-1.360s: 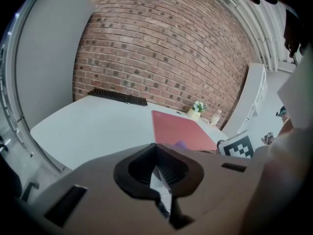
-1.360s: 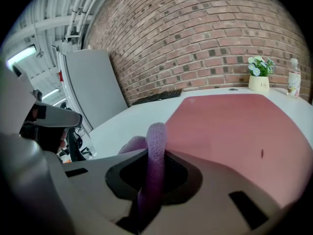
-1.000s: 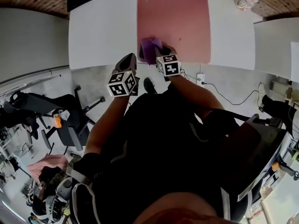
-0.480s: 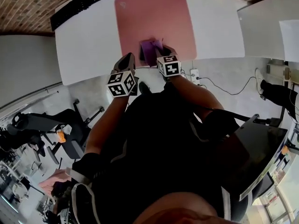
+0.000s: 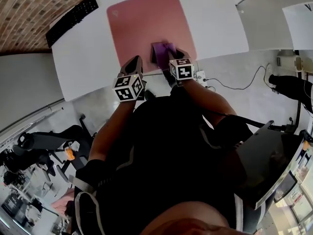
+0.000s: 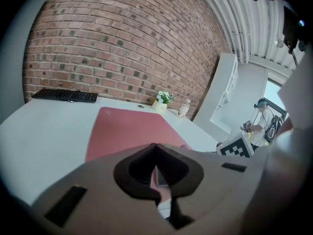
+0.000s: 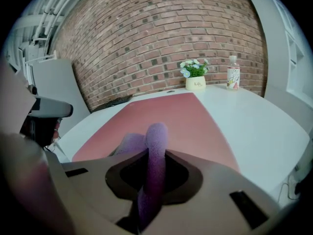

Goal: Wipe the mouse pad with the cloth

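1. Rightward along the near edge of the mouse pad (image 5: 142,18), the one purple cloth (image 7: 155,141) has slid since a second ago. It is clamped in the jaws of the right gripper (image 7: 155,173).
2. Left gripper (image 6: 156,173), the second of two, hangs just to its left with jaws together and empty.
3. One pink mouse pad lies on the white table (image 5: 83,67).
4. Beyond are one black keyboard (image 6: 65,95), one pot (image 7: 195,83) holding white flowers, and one bottle (image 7: 233,72).

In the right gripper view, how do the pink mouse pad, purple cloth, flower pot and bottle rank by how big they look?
1. mouse pad
2. cloth, enlarged by its nearness to the camera
3. flower pot and bottle: both far off and about alike, so I won't rank them.
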A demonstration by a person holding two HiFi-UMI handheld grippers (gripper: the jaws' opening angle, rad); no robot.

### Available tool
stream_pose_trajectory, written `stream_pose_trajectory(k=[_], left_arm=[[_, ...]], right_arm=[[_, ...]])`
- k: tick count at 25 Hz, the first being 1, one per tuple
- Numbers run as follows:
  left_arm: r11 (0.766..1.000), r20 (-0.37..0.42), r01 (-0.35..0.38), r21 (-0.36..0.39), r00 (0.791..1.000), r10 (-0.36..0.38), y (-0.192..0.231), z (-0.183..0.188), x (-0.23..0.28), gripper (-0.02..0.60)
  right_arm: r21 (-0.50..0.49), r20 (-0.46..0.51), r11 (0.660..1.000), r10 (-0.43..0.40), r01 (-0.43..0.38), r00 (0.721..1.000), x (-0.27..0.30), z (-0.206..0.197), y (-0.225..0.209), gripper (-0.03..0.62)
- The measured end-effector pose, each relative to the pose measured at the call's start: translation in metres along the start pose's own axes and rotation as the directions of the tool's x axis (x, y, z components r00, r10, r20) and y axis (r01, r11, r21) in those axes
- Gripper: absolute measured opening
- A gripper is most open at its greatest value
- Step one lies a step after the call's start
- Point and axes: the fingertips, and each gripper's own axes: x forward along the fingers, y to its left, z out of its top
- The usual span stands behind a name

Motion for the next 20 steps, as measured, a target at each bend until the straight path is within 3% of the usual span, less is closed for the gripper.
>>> stream_pose_trajectory(k=[14, 20], left_arm=[[0.995, -0.030, 0.084, 0.062, 0.996, -0.082, -0.017, -0.005, 0.032, 0.000], [0.994, -0.017, 0.084, 0.070, 0.996, -0.083, -0.013, -0.001, 0.027, 0.000]], right_arm=[[0.052, 0.003, 0.987, -0.150, 0.150, 0.989, -0.015, -0.013, -0.083, 0.060], [0.046, -0.030, 0.965, -0.258, 0.259, 0.966, -0.028, -0.017, -0.131, 0.060]])
